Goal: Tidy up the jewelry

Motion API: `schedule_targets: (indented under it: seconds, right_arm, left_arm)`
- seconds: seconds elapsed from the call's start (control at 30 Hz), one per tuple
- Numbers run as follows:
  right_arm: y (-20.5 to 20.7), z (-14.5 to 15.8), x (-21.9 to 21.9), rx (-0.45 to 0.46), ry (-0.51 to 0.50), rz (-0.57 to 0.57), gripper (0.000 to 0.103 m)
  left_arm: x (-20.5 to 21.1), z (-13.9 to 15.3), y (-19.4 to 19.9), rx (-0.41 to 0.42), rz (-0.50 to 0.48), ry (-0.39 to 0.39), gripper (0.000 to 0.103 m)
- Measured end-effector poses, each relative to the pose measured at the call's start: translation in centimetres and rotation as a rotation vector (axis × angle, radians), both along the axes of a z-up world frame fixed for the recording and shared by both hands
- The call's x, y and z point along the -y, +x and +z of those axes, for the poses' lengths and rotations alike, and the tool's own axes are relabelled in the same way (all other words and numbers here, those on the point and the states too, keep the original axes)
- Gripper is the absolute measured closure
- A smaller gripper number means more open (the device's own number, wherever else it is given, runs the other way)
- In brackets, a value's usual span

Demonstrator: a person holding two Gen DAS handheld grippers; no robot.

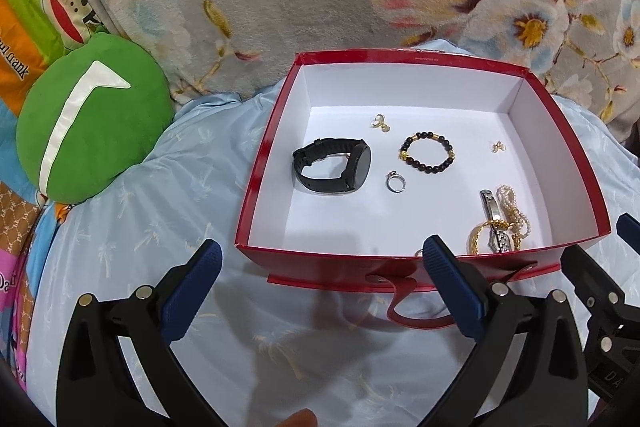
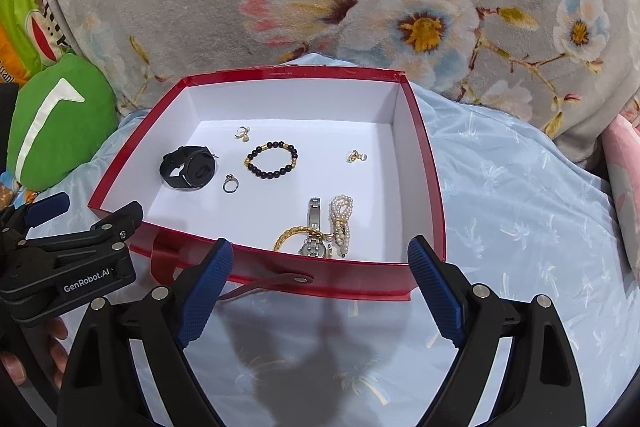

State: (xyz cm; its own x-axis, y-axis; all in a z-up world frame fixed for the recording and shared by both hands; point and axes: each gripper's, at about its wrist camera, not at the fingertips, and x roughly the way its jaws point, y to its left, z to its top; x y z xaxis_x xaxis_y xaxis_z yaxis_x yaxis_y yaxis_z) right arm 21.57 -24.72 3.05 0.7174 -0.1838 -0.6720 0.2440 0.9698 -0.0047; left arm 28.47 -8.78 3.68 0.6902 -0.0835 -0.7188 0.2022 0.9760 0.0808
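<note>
Red box [image 2: 420, 163] on bed: black watch [image 2: 188, 169] far left, bead bracelet [image 2: 272, 159] centre, silver watch, bangle and pearls [image 2: 341, 223] tangled near right. Both tools, left [image 1: 320, 259] and right [image 2: 320, 259], wide open, empty, poised before near wall, likely for sorting.

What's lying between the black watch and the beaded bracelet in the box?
A silver ring, slightly nearer the camera than both black watch and beaded bracelet; clearest in the right wrist view.
</note>
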Motion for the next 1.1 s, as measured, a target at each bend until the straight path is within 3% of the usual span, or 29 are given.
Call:
schedule_targets:
  seconds: [1.1]
  right_arm:
    - [-0.03, 0.04, 0.04, 0.001, 0.000, -0.002, 0.016]
  left_arm:
    - [0.50, -0.14, -0.43, -0.009, -0.006, 0.025, 0.005]
